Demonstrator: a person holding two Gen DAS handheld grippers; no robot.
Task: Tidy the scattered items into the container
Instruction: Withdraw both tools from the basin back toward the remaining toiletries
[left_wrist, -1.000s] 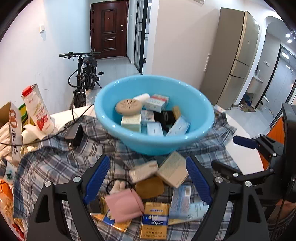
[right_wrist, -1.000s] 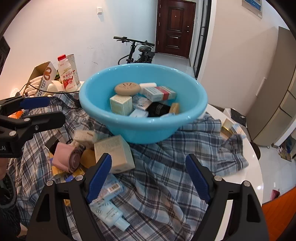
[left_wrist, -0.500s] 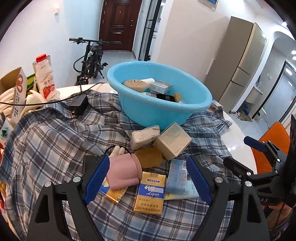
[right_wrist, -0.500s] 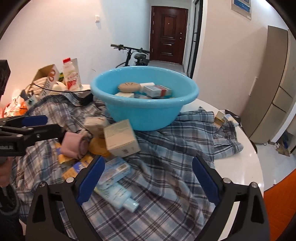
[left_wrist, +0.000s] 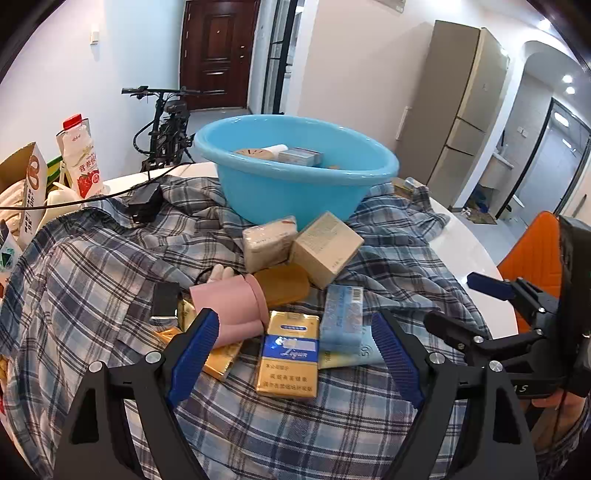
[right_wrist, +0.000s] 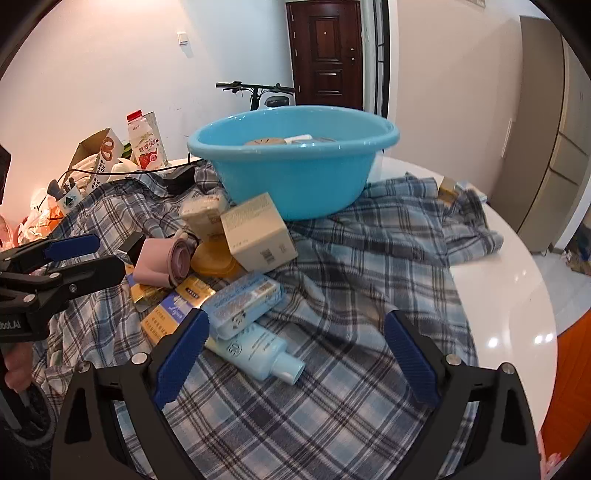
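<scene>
Basin (left_wrist: 295, 177) of pale blue plastic sits at the back of the plaid cloth (left_wrist: 92, 266), already holding several boxes, while a heap of loose items lies in front of it, near the grippers. The step in hand appears to be the reach for the next pieces. The left gripper (left_wrist: 295, 354) tilts downward above the gold cigarette pack (left_wrist: 290, 356), jaws spread and empty; a lower, centred approach is probably needed before closing. The right gripper (right_wrist: 295, 354), tilted likewise, stands wide and empty, the sunscreen tube (right_wrist: 258, 350) just ahead between its pads; it likely needs to drop further.
</scene>
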